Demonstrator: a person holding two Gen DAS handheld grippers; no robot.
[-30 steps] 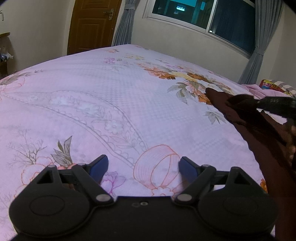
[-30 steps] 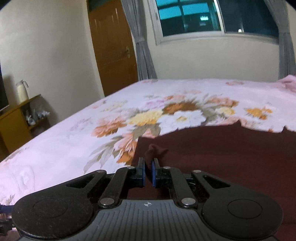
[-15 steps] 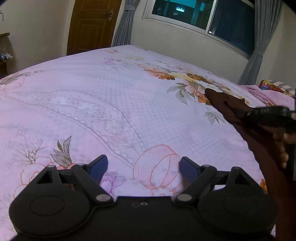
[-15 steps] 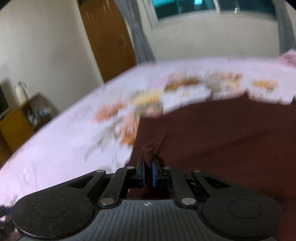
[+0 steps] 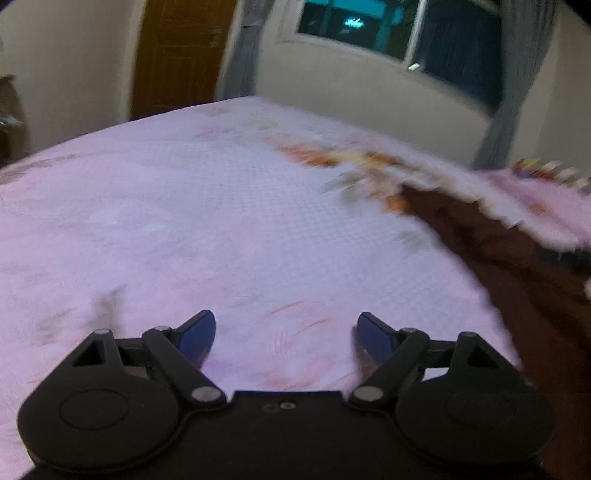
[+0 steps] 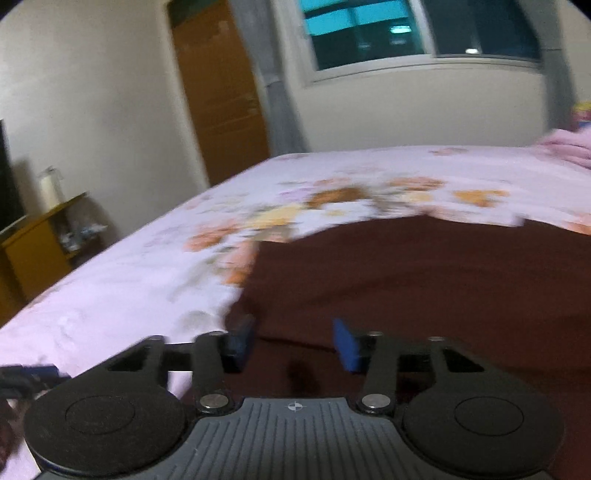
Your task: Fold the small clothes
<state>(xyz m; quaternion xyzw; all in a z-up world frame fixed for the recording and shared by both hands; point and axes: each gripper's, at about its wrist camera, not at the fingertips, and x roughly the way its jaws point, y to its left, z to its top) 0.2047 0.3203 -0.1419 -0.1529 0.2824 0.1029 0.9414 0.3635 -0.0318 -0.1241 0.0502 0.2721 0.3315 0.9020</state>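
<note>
Your left tongs (image 5: 284,334) stand wide apart over the pink floral quilted bedspread (image 5: 221,221), with nothing but bare bedspread between the blue pads (image 5: 197,332). They hover low over the near part of the bed, pointing toward the far edge, where the cream wall and the dark window (image 5: 388,33) stand behind it.

Your right tongs (image 6: 293,343) are opening, and their blue pads (image 6: 345,345) sit clear of the cloth; the dark maroon fabric garment (image 6: 424,280) lies beneath and between them, but they do not press on it. A low ridge of the fabric runs across just in front of the gap.

The garment lies spread flat on the bedspread toward the right side of the bed. In the right wrist view its left edge falls just beside the left pad, and its far edge ends against the cluster of orange and yellow printed flowers (image 6: 332,206). In the left wrist view the same garment (image 5: 517,280) shows as a dark band running down the right edge of the picture, well apart from your left tongs.

Both views are blurred, so fine folds in the cloth are hard to read. A brown wooden door (image 6: 221,92) stands beyond the far left corner of the bed, with a grey curtain (image 6: 277,81) just beside it.
</note>
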